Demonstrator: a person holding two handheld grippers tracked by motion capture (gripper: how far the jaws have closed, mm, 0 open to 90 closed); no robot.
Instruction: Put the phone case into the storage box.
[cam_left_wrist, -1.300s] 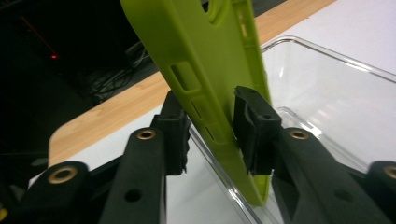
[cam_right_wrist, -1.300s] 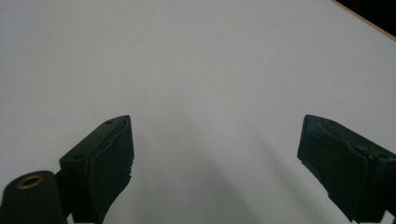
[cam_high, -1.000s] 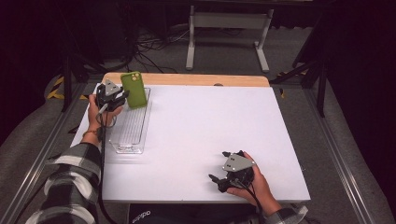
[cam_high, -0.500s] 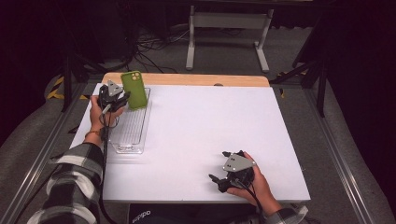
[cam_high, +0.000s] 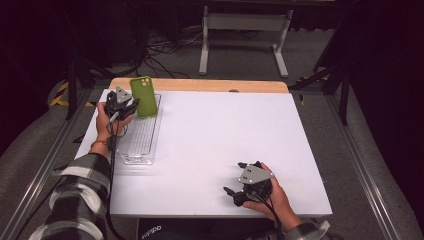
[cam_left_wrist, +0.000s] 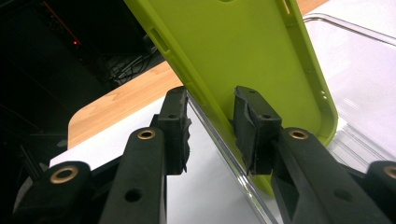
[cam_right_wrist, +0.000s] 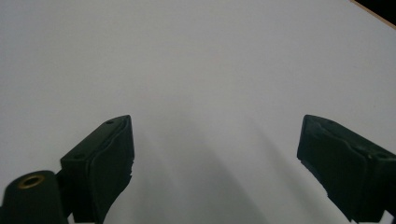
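A green phone (cam_high: 142, 96) stands tilted at the far end of a clear plastic tray (cam_high: 137, 142) on the left of the white table. My left gripper (cam_high: 131, 105) is beside it on its left, shut on the phone's lower edge. In the left gripper view the green phone (cam_left_wrist: 243, 51) rises between the two black jaws, and the tray's clear rim (cam_left_wrist: 233, 158) runs under them. My right gripper (cam_high: 231, 195) rests low over the table near the front right edge, open, with only bare white table between its jaws (cam_right_wrist: 215, 154).
The white table (cam_high: 225, 130) has a wooden strip (cam_high: 200, 85) along its far edge. A grey metal stand (cam_high: 245, 30) and cables lie on the floor beyond. Metal rails run along both sides of the table.
The left gripper and the green phone have shifted only slightly at the tray's far end. The right gripper has stayed where it was.
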